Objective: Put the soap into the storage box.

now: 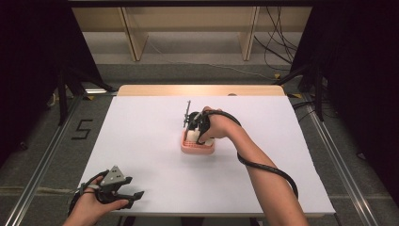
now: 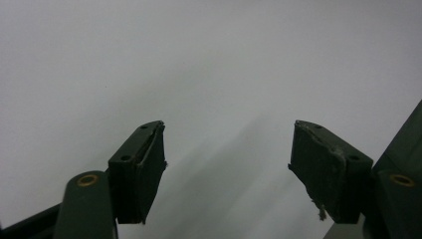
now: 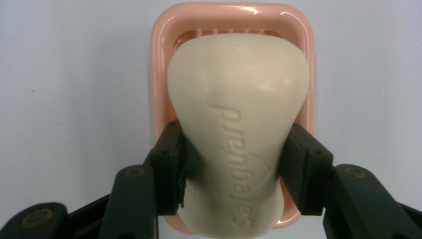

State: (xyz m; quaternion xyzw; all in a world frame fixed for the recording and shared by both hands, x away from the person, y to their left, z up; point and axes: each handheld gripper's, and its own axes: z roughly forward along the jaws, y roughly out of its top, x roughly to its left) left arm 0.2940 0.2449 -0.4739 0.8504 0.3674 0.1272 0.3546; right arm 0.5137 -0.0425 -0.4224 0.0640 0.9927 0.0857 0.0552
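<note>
Cream-coloured soap, with a word pressed into its top face, is clenched between the two black jaws of the right tool; the pads press on its narrow waist from both sides. The soap is directly over the pink soap dish, and its far end reaches almost to the far rim of the dish. I cannot tell from the pictures if the soap already rests on the bottom of the dish or hangs a little above it.

In the high view the right tool points down at the dish, which stands near the middle of the white tabletop. The left tool is held low at the near left edge of the tabletop, well apart from the dish. In its own view its jaws stand wide and released, with nothing between them, only the plain white surface behind.

As I judge it, the work is to bring the soap and the dish together or apart, and the pictures fit best with placing. If so, the carrying is mostly done. What is left is to set the soap fully down, to release the jaws, and to take the right tool away without dragging the soap or the light dish.
</note>
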